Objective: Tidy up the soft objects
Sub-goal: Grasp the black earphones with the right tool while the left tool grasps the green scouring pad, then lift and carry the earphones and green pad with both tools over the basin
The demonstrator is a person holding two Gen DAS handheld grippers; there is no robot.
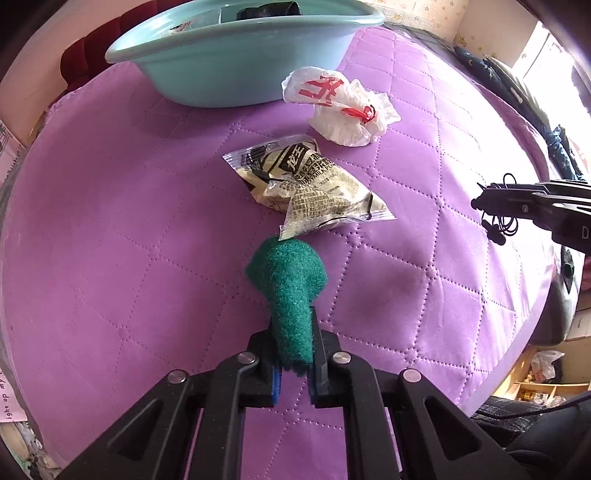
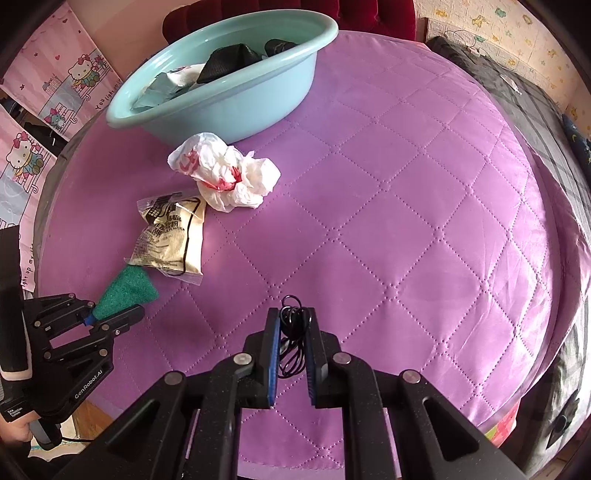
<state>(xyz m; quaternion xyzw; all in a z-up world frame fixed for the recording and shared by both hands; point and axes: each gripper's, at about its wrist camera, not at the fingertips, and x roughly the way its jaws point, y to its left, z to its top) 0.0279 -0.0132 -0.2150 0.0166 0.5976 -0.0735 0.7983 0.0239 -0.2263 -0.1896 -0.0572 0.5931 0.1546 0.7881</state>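
My left gripper [image 1: 293, 332] is shut on a green scouring pad [image 1: 288, 280], which is squeezed into a cone just above the purple quilted cover [image 1: 110, 221]. The right wrist view shows the same pad [image 2: 127, 291] in the left gripper [image 2: 110, 317] at the lower left. A tangle of black earphone cable [image 2: 291, 317] is pinched in my right gripper [image 2: 293, 321]; the left wrist view has that gripper [image 1: 480, 203] at the right edge with the earbuds [image 1: 496, 230] dangling. Beyond the pad lie a soy milk powder packet [image 1: 306, 184] and a crumpled white plastic bag [image 1: 340, 107] with red print.
A light blue basin [image 2: 236, 107] stands at the far side of the cover and holds black items and a pale packet. A red padded headboard [image 2: 295, 11] is behind it. A grey blanket [image 2: 517, 99] lies at the right, and the cover's edge drops off near me.
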